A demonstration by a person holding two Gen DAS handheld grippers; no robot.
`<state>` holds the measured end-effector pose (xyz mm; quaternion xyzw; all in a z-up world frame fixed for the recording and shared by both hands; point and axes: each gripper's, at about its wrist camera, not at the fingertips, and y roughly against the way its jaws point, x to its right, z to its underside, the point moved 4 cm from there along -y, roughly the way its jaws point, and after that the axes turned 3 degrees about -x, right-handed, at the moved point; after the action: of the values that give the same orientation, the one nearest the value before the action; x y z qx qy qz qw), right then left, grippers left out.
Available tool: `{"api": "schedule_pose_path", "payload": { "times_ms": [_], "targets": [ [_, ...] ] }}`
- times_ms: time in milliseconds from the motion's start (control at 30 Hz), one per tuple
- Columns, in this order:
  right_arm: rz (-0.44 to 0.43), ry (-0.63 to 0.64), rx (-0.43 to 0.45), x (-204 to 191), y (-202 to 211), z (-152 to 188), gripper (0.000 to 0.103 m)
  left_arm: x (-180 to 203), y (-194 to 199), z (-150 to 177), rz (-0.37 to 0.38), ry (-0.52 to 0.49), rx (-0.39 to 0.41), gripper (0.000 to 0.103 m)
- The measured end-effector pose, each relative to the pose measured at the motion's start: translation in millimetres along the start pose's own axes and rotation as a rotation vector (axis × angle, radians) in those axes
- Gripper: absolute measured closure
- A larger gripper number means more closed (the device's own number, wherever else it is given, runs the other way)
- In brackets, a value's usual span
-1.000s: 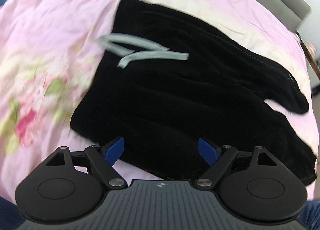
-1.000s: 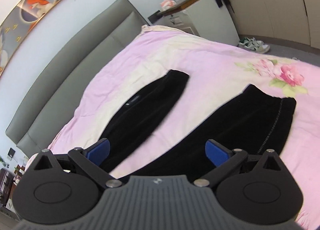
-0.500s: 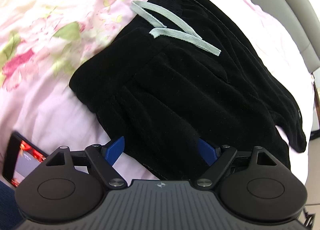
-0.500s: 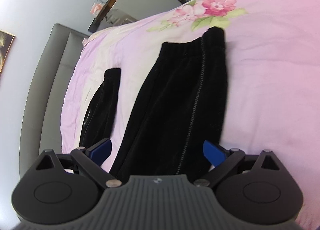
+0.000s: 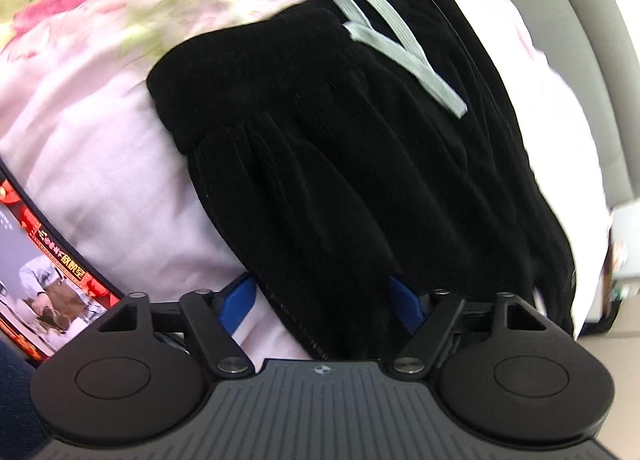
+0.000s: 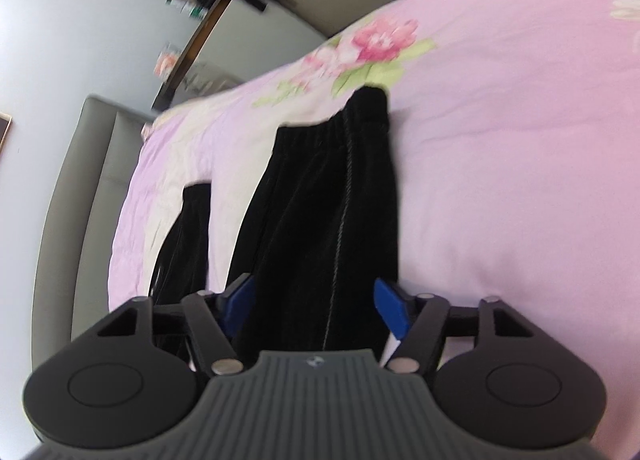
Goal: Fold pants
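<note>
On the pink flowered bed cover (image 5: 96, 164) lie the black pants (image 5: 360, 164); they are spread out flat, and the waist end is near the left hand while the legs run away toward the right hand.

Over on the left side, the left gripper (image 5: 326, 302) sits low over the side edge of the pants, just below the waist; its blue pads (image 5: 240, 300) have been closing, with the black edge lying between them; they look near the cloth but I cannot see them pinch it yet. A grey drawstring (image 5: 384, 36) lies farther up on the waist, well past the pads; a phone (image 5: 44, 284) with a bright screen lies beside the pants on the left.

Moving to the right side, the right gripper (image 6: 316, 306) sits over one pant leg (image 6: 320, 212); that leg runs long and straight away from it, up to its cuff by the pink flower; its jaws have been closing too, with the leg's width between them, not squeezed yet as far as I can tell. The other leg (image 6: 184, 244) lies apart to the left; a grey headboard (image 6: 76, 196) stands past it.

Each hand is nearest its own end, so I think both will grab and lift the long side over.
</note>
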<state>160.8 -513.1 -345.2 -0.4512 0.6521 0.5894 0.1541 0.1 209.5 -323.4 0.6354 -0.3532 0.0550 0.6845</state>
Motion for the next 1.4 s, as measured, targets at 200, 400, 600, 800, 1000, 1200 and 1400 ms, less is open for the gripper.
{"api": "schedule_pose_path", "payload": {
  "times_ms": [200,400,600,800,1000,1200,1400],
  "targets": [
    [0.061,0.007,0.117,4.5,10.3,-5.1,0.056,-9.7,1.3,-7.6,0.064,0.086,0.008,0.047],
    [0.053,0.077,0.136,6.1,-8.1,-15.1,0.051,-12.8,-0.7,-8.9,0.116,0.151,0.041,0.05],
    [-0.123,0.086,0.039,-10.6,-39.5,-13.5,0.048,-6.4,17.9,0.0,0.212,0.156,0.14,0.06],
    [-0.07,0.041,-0.005,3.4,-48.2,-4.5,0.095,-21.2,0.1,-1.5,0.182,0.224,0.102,0.059],
    [-0.135,0.023,-0.006,6.0,-36.4,-8.8,0.095,-8.8,11.2,-3.6,0.146,0.136,0.134,0.081],
    [-0.271,0.064,0.027,-33.7,-12.4,-20.8,0.095,22.6,43.3,-11.1,0.238,0.043,0.208,0.083],
    [-0.317,0.09,0.058,-60.1,-2.1,-30.4,0.095,33.2,51.4,-17.7,0.26,-0.003,0.232,0.083]
  ]
}}
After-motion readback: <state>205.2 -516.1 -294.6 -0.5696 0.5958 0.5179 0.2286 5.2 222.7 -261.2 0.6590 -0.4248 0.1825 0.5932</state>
